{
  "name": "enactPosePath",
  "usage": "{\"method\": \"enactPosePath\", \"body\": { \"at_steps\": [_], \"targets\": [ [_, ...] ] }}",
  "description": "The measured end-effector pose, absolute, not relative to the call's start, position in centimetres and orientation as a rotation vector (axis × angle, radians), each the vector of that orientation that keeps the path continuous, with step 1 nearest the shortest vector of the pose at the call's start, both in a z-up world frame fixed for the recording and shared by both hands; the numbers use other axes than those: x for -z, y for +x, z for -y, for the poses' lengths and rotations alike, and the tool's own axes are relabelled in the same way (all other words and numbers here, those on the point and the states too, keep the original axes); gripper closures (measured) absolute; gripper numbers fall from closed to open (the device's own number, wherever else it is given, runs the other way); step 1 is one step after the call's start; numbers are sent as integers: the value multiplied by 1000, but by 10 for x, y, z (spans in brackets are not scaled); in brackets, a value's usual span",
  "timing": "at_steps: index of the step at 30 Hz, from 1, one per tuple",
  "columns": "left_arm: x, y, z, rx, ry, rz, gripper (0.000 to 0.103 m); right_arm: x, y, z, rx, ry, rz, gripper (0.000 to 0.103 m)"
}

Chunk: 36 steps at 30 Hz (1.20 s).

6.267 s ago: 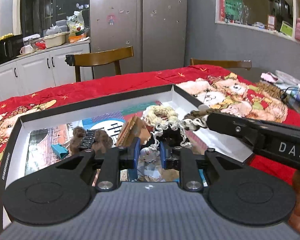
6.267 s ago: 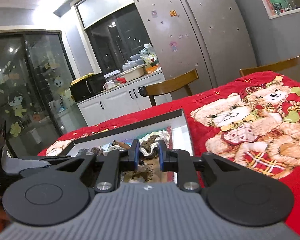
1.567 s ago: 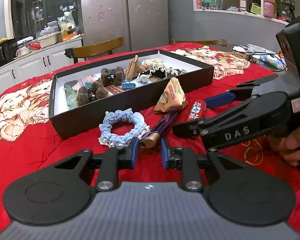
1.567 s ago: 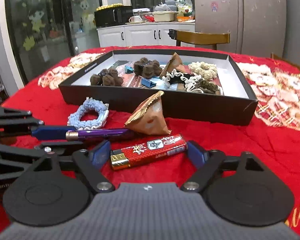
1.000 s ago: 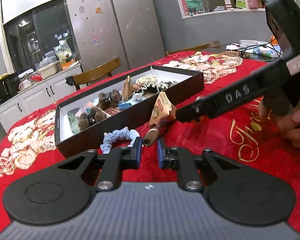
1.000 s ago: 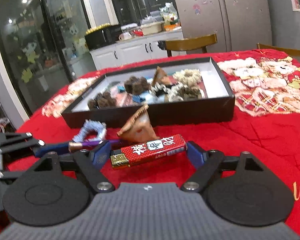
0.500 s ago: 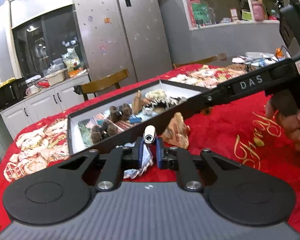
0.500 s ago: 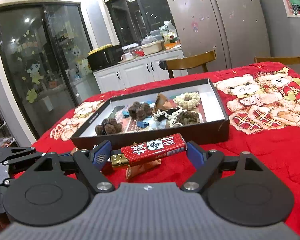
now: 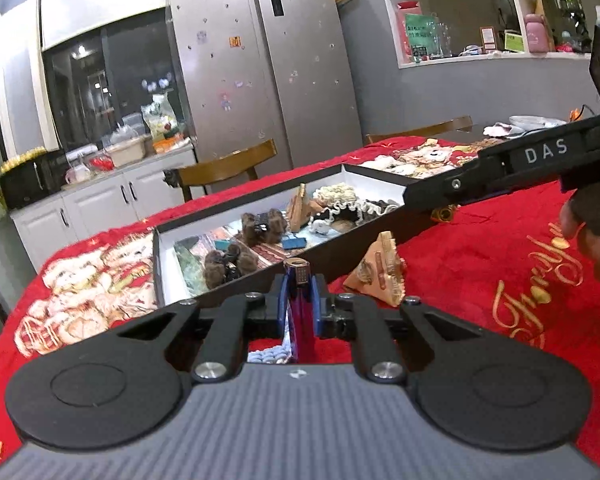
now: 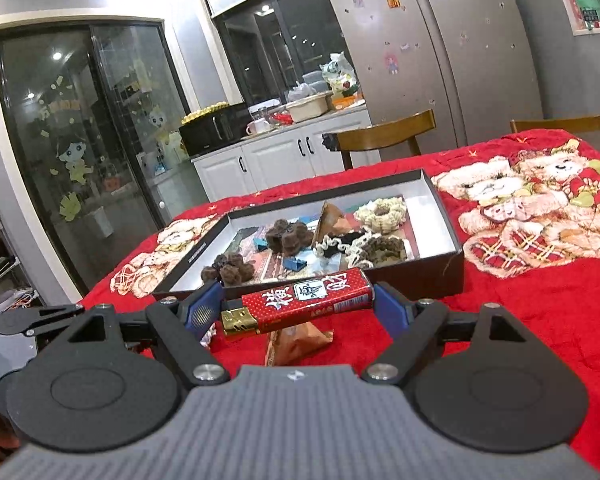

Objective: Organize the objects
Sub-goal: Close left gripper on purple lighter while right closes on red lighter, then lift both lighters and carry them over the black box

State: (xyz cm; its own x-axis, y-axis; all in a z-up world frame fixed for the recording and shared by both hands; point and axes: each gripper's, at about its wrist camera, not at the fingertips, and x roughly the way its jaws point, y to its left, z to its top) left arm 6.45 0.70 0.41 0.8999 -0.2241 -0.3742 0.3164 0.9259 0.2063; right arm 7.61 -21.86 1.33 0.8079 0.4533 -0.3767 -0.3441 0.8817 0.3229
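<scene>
My left gripper [image 9: 299,292] is shut on a purple pen [image 9: 300,320], whose gold end pokes up between the blue pads. My right gripper [image 10: 296,306] is shut on a red lighter [image 10: 304,300], held lengthwise with the jaws wide apart, above the cloth. Just beyond both stands a black box [image 10: 420,276] with a white inside [image 9: 168,264], holding brown furry clips, scrunchies, blue clips and a triangular packet. A second brown triangular packet [image 9: 380,270] lies on the cloth before the box, under the lighter [image 10: 296,340]. A blue scrunchie [image 9: 266,356] shows under my left jaws.
A red bear-print cloth [image 10: 540,300] covers the table. Wooden chairs [image 10: 384,134] stand at its far side, with cabinets and a fridge behind. In the left wrist view a person's hand [image 9: 592,248] holds the right gripper's black arm [image 9: 500,168] over the box's right corner.
The pen lay on the cloth ahead of my left jaws; now they are shut on it and it is lifted. Both grippers have risen, the lighter still in the right one.
</scene>
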Motion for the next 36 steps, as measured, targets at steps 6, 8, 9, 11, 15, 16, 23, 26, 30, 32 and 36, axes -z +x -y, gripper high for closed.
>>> {"method": "enactPosePath", "body": {
  "at_steps": [6,8,9,11,15,16,23,26,30,32,36],
  "targets": [
    [-3,68,-9,265,260,-351,87,-9,78,219,-432,250,-480,21],
    [-3,68,-10,267,259,-351,87,-8,78,219,-430,252,-481,21],
    [-2,68,-10,268,256,-353,87,-8,78,219,-430,252,-481,21],
    [-3,67,-10,265,260,-351,88,-8,78,220,-430,255,-480,21],
    [-6,67,-13,272,237,-353,88,-10,78,222,-433,269,-474,21],
    [-6,67,-13,267,237,-349,88,-10,78,222,-435,275,-474,21],
    [-19,61,-18,245,216,-305,88,-20,81,219,-425,282,-456,21],
    [-29,58,-22,239,196,-277,88,-30,83,214,-422,276,-447,21],
    [-46,60,-31,207,171,-240,88,-46,93,204,-446,277,-453,21],
    [-56,65,-37,201,154,-232,88,-55,103,196,-450,268,-461,21],
    [-81,85,-50,183,136,-216,88,-71,128,183,-461,252,-486,21]
  ]
}}
